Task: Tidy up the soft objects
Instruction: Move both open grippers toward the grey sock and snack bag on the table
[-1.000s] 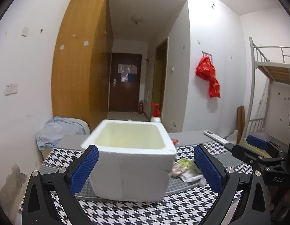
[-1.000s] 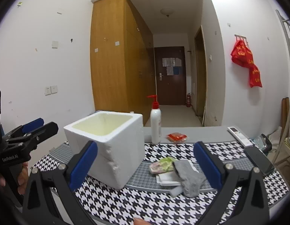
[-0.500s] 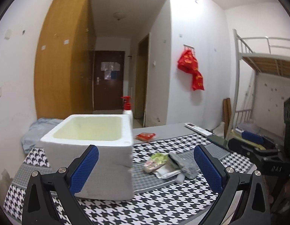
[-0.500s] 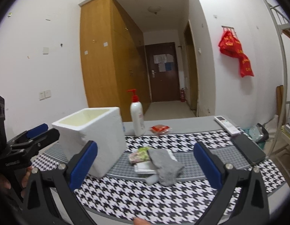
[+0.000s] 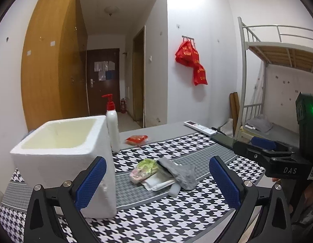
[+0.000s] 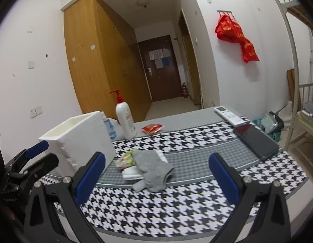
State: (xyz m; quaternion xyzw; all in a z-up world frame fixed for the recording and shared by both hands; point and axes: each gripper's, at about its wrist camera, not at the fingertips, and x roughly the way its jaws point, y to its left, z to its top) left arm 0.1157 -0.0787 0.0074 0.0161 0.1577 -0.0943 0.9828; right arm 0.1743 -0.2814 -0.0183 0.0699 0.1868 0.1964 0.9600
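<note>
Left hand-held gripper [image 5: 156,182] and right hand-held gripper [image 6: 156,180]: both wide apart, empty, above table [image 6: 176,208]. Grey sock [image 6: 151,168] tops pile beside foam box [image 5: 61,151].

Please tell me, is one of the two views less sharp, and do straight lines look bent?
Right wrist view: slightly motion-blurred, the grey sock and the checked cloth look soft. Left wrist view: sharper, the sock has clear edges. Both views: fisheye bends the wardrobe and walls, with dark corners.
</note>
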